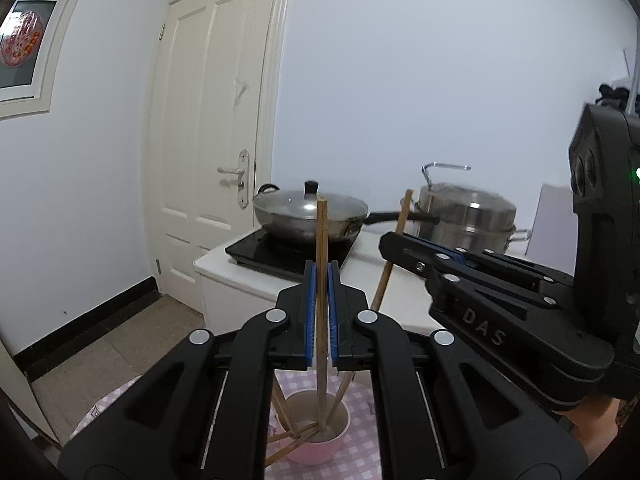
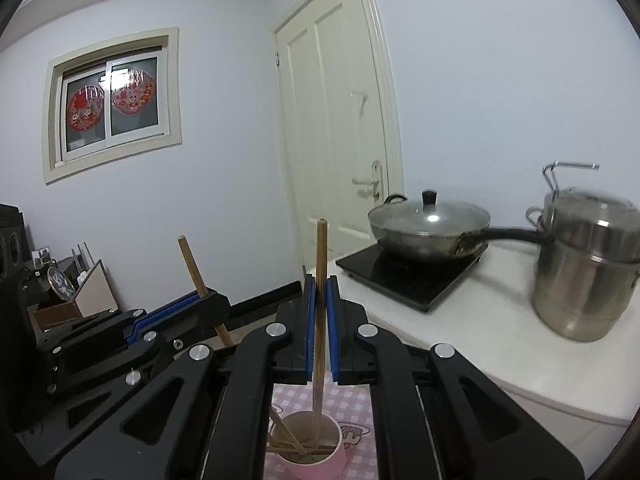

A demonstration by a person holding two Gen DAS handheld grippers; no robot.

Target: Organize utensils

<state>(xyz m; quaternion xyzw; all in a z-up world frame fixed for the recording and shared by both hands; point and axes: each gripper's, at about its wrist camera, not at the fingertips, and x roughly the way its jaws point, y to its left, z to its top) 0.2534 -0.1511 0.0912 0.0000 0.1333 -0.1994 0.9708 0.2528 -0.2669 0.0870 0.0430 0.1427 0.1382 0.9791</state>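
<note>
Wooden utensils: two long, round, light-brown chopsticks, one per tool, both held upright over the cup.
Left tool (image 1: 321, 308): its blue-padded jaws are closed on the first wooden chopstick (image 1: 321, 280); the stick's top stands above the fingertips and its lower end reaches down into the cup, seemingly near the bottom.
Right tool (image 2: 320, 312): likewise clamped on the second wooden chopstick (image 2: 320, 280); its lower end also dips inside the cup's rim.
Relation of tools: side by side, close together; each appears in the other's view, gripping its stick at a tilt.
Pink round cup (image 1: 316, 446): directly below both tools, on a pink-and-white checked cloth (image 1: 356, 464); several more chopsticks lean crossed inside it.
Beyond the tools: a white counter (image 2: 460, 332) carries a black induction hob (image 2: 408, 276) with a lidded steel wok (image 2: 428, 228), and a stacked stainless steamer pot (image 2: 584, 276) to the right.
Step in hand: judged as depositing, with both sticks lowered into the cup and not yet let go.
Next move calls for: parting each tool's jaws enough for the stick to fall against the cup wall, then lifting straight up so the pads do not drag it out.
Hazard: a sideways pull could tip the light cup.
</note>
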